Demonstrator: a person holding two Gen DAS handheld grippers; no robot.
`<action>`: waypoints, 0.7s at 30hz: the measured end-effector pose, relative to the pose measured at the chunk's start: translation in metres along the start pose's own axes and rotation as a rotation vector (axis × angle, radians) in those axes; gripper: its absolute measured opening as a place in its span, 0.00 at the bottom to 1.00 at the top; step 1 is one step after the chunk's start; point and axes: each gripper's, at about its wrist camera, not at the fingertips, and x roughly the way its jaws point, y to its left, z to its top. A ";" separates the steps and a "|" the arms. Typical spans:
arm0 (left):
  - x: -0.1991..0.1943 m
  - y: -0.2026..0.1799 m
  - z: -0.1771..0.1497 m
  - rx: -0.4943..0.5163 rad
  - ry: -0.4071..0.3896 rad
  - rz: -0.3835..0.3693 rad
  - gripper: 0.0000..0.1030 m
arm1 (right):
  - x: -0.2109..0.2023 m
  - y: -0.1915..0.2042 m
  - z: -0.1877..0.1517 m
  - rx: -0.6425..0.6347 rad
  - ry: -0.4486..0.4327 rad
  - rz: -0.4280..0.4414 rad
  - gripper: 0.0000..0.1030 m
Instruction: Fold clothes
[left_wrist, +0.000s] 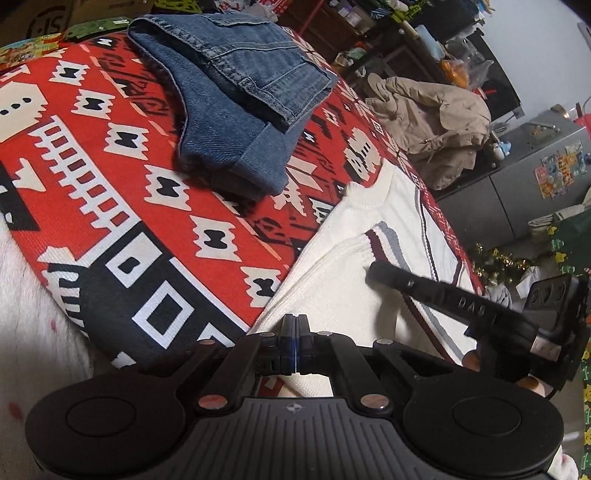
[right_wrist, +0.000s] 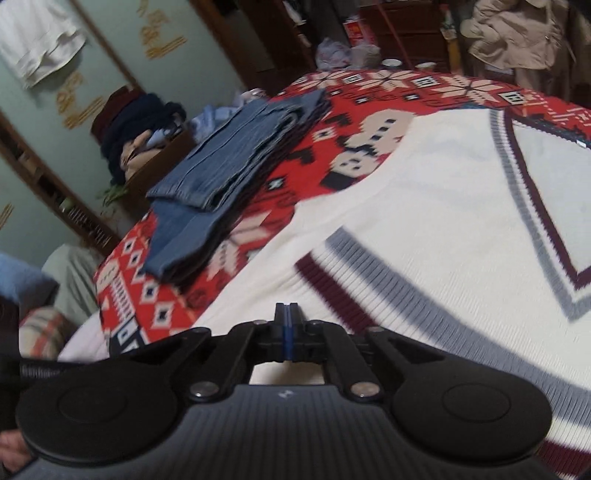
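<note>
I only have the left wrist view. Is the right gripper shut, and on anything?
Observer: The right gripper is shut over the white sweater; whether it pinches knit, I cannot tell.
Operator: Where's the neckline?
Observer: The V-neck lies flat to that gripper's right, point toward the camera.
Operator: Anything past the jeans?
Observer: Beyond the folded jeans, a pile of dark clothes by the wall.
</note>
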 end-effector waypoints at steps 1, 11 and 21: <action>0.000 0.000 -0.001 0.001 -0.001 0.002 0.02 | 0.000 0.004 0.001 -0.001 -0.004 -0.007 0.00; 0.000 0.001 -0.002 -0.001 -0.005 -0.004 0.02 | 0.018 0.044 -0.010 -0.116 0.071 0.078 0.00; -0.005 -0.008 -0.002 0.036 -0.012 0.007 0.02 | -0.011 0.004 0.023 0.003 -0.077 -0.013 0.00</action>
